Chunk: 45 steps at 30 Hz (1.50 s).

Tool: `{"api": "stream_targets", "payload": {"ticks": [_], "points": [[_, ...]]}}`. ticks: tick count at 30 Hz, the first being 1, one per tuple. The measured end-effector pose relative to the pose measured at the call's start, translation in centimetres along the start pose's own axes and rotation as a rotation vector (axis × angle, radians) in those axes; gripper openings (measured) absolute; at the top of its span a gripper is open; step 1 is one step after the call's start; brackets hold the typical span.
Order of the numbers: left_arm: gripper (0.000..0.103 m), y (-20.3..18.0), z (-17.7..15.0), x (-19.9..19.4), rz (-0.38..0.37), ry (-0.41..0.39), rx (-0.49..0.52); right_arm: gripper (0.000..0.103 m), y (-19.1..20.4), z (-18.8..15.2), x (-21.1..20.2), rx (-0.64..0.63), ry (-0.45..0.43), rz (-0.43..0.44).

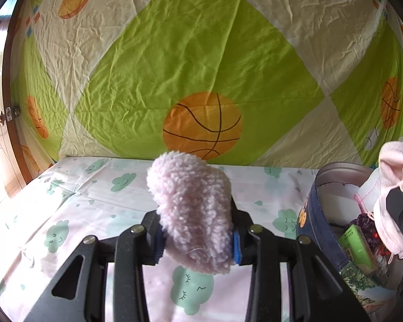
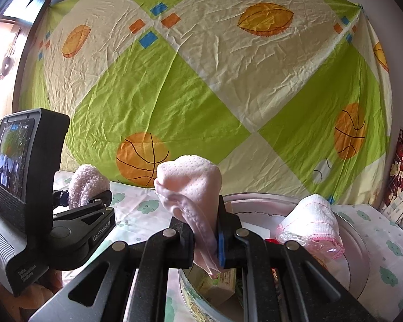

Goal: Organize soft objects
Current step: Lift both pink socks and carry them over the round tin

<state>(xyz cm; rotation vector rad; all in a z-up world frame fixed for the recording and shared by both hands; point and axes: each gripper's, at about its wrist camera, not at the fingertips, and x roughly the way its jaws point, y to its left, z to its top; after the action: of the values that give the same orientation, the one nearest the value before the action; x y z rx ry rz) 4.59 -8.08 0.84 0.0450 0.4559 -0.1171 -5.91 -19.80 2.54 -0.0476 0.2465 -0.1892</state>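
While the left hand-held gripper (image 1: 196, 238) clamps one fluffy pink sock (image 1: 190, 212) above the bed (image 1: 75, 204), the right hand-held gripper (image 2: 205, 237) clamps one smooth pink cloth (image 2: 188, 185) over the round tin (image 2: 354, 238), where one white pink-edged cloth (image 2: 311, 220) rests.

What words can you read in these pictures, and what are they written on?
"GenRobot.AI": on the black arm of the left tool, seen from the right wrist camera.
"Data Acquisition System", small and only just legible: on that tool's grey base.
Green box in the round tin: print too small to read.
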Motion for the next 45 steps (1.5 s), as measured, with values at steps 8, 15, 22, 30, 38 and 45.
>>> {"api": "stream_targets", "payload": {"ticks": [8, 15, 22, 30, 38, 45], "points": [[0.036, -0.3, -0.1, -0.2, -0.012, -0.002, 0.006, 0.014, -0.8, -0.2, -0.7, -0.014, -0.006, 0.0], [0.036, -0.5, -0.2, -0.4, -0.029, -0.002, 0.008, 0.014, -2.0, -0.4, -1.2, -0.021, -0.008, -0.015], [0.036, -0.6, -0.2, -0.5, -0.033, -0.002, 0.01, 0.013, -2.8, -0.5, -1.6, -0.039, -0.02, -0.028], [0.036, -1.1, -0.3, -0.9, -0.058, -0.011, 0.017, 0.013, -4.4, -0.4, -1.9, -0.038, -0.035, -0.054], [0.036, -1.5, -0.4, -1.2, -0.056, -0.024, 0.023, 0.013, -6.3, 0.1, -2.4, -0.06, -0.078, -0.106], [0.036, -1.8, -0.3, -2.3, -0.083, -0.022, -0.021, 0.013, -8.9, 0.7, -2.5, -0.044, -0.098, -0.159]]}}
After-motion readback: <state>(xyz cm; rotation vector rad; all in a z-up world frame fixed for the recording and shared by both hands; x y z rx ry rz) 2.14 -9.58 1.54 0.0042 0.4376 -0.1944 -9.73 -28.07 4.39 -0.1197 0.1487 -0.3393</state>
